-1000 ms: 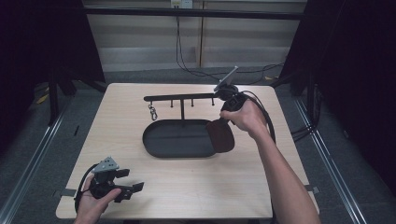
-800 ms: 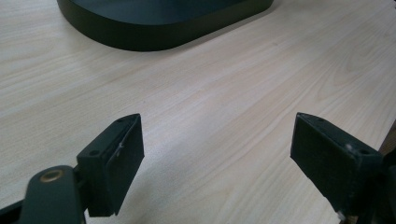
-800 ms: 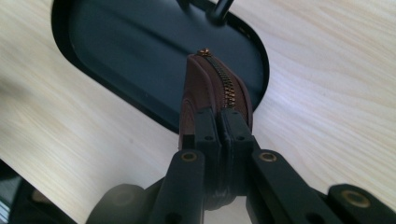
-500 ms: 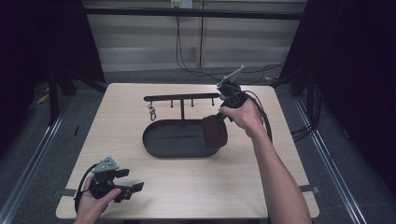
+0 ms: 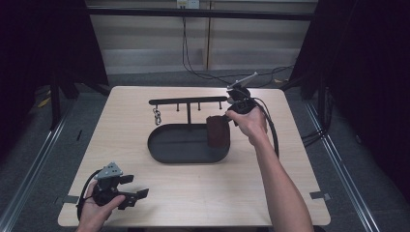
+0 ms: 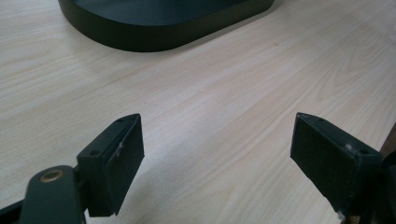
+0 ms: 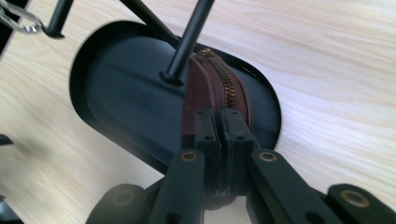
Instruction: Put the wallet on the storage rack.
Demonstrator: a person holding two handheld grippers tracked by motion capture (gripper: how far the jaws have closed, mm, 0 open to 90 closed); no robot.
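High view: right hand-held gripper [image 5: 227,117] clenched on a small brown zip pouch [image 5: 218,131], dangling just below the jaws over the right end of the black oval tray [image 5: 167,151]. Right gripper view: jaws pinched tight on the pouch's top edge [image 7: 205,93] beside the brass zip, tray floor directly beneath, thin black post of the hook rack [image 7: 187,44] rising just past the tips. Key ring [image 5: 157,116] hanging from the rack's far end, well off to the gripper's left. Left hand-held gripper [image 5: 133,195] released, jaws wide with nothing between (bare worktop [image 6: 224,93] ahead, tray's near rim [image 6: 154,39] farther on), resting near the front left corner, well apart from the pouch. Probably light and soft, leather-like, likely to sag and swing from a single pinch; slightly slick surface, not fragile. Best taken along the stiffer zipped seam rather than the limp side panel
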